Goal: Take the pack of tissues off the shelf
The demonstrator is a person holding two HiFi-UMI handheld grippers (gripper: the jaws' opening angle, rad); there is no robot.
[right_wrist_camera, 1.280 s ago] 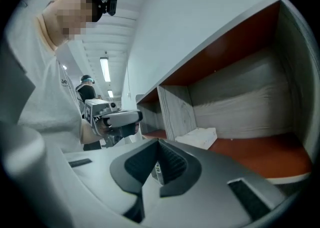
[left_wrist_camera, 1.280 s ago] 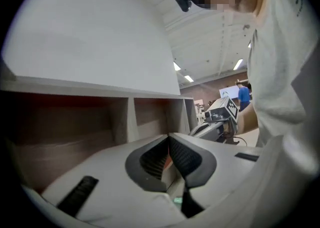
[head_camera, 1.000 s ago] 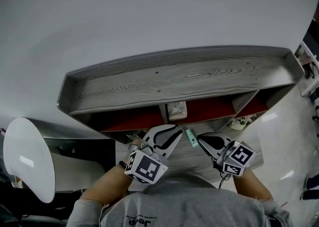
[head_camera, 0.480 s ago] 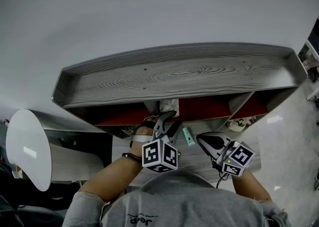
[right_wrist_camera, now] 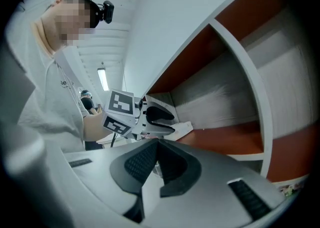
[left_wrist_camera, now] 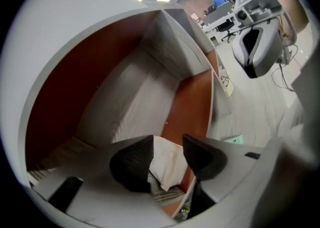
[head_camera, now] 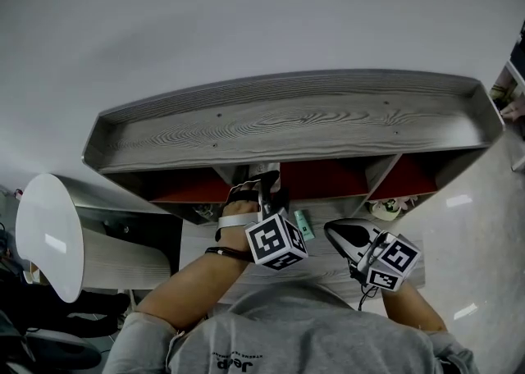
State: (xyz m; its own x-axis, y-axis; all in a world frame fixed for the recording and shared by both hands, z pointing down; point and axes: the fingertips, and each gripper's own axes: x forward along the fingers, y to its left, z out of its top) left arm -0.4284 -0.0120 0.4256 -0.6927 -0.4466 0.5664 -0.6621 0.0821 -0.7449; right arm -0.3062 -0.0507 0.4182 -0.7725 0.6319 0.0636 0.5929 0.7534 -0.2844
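Left gripper (head_camera: 261,196) is pushed into the middle bay of the shelf (head_camera: 287,122). Its fingers are opening and straddle the tissues (left_wrist_camera: 165,164), pads not yet pressing. I judge the wide spread is meant to clear the pack's sides before pinching. The tissues lie on the bay's red-brown floor near the front edge: a white, soft pack with creased wrap and one corner folded up. Right gripper (right_wrist_camera: 155,164) waits low over the desk, fingers closed on nothing, presumably to stay clear.
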